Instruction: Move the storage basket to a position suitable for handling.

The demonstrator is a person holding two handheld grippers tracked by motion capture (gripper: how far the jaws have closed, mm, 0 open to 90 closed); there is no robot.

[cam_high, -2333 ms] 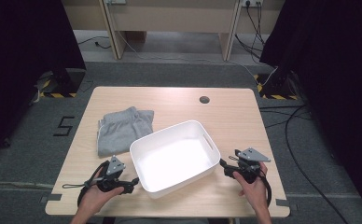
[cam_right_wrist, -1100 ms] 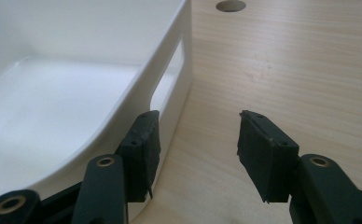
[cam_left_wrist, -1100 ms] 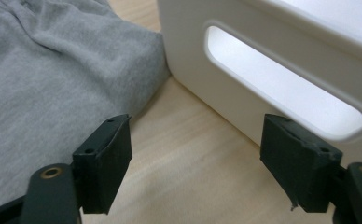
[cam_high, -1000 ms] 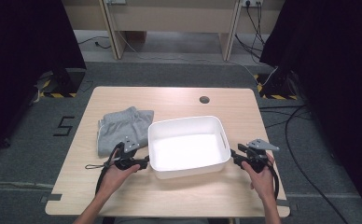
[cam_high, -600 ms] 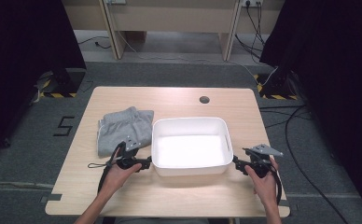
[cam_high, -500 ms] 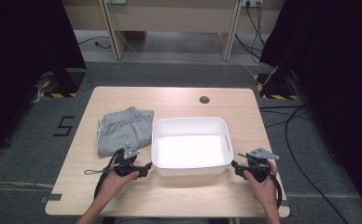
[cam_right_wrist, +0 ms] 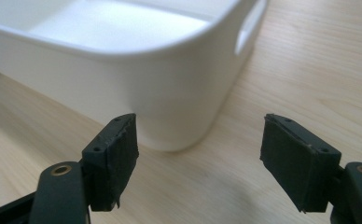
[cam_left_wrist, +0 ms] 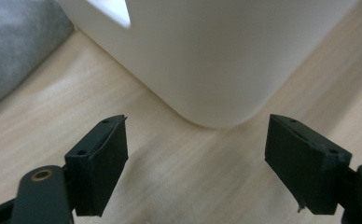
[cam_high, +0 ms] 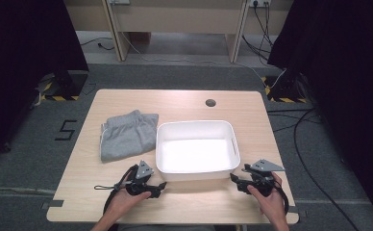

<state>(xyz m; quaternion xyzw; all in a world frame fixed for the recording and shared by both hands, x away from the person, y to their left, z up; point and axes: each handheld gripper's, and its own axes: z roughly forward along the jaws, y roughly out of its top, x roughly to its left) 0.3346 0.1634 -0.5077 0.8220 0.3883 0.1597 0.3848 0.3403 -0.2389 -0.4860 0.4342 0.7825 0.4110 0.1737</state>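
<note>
Now squarely mid-table: white bin (cam_high: 196, 171), grey shorts (cam_high: 128, 134) just beside. Left gripper (cam_high: 161, 185) and right gripper (cam_high: 233, 178) just released, wide apart, empty, near front corners. Best withdrawn straight back, without nudging bin.

Plastic, cloth and wood on one table

The white tub (cam_high: 197, 129) looks smooth, faintly glossy plastic; the grey shorts (cam_high: 127, 134) are soft matt cloth; the table (cam_high: 175, 103) is pale wood-grain; gripper pads (cam_left_wrist: 100, 161) look matt black, rubbery.

Laboratory recording bay: bare wooden table (cam_high: 127, 103) on grey carpet (cam_high: 26, 144), black curtains (cam_high: 26, 38), hazard-taped stands (cam_high: 59, 84), loose floor cables (cam_high: 314, 144).
</note>
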